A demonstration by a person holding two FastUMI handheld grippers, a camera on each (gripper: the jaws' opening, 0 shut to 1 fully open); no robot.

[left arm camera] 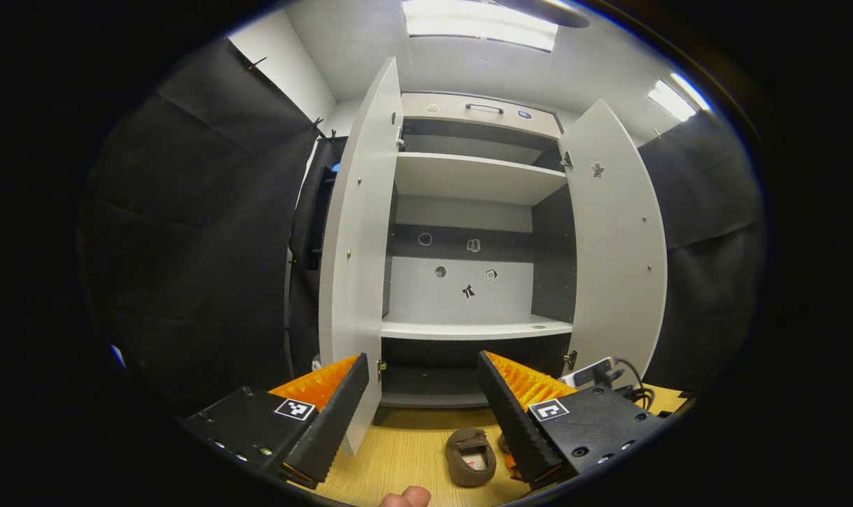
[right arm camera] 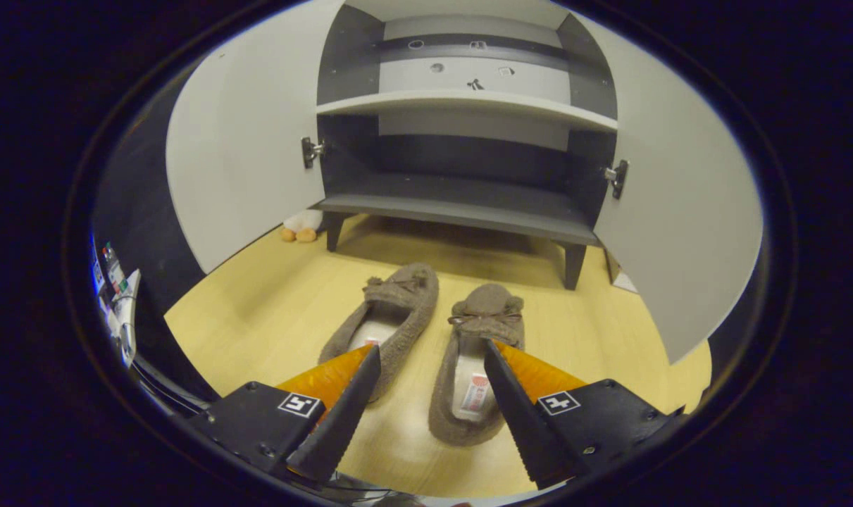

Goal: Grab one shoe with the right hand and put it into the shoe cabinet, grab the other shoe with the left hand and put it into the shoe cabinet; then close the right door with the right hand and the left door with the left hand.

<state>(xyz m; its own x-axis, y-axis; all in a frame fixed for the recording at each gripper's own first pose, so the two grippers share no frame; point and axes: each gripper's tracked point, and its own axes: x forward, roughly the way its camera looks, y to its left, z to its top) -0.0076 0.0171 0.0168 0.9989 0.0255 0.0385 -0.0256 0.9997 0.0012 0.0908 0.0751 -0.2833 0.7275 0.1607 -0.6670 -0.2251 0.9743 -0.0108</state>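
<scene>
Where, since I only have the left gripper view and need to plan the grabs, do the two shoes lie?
Observer: In the right gripper view, the nearer shoe and the farther shoe lie side by side on the wooden floor, toes toward the shoe cabinet.
Operator: Is the right gripper on one yet?
Observer: No. The right gripper is open, its fingers apart above the pair, holding nothing.
Operator: Anything else down there?
Observer: A small white and orange thing lies by one of the cabinet's front legs.
</scene>
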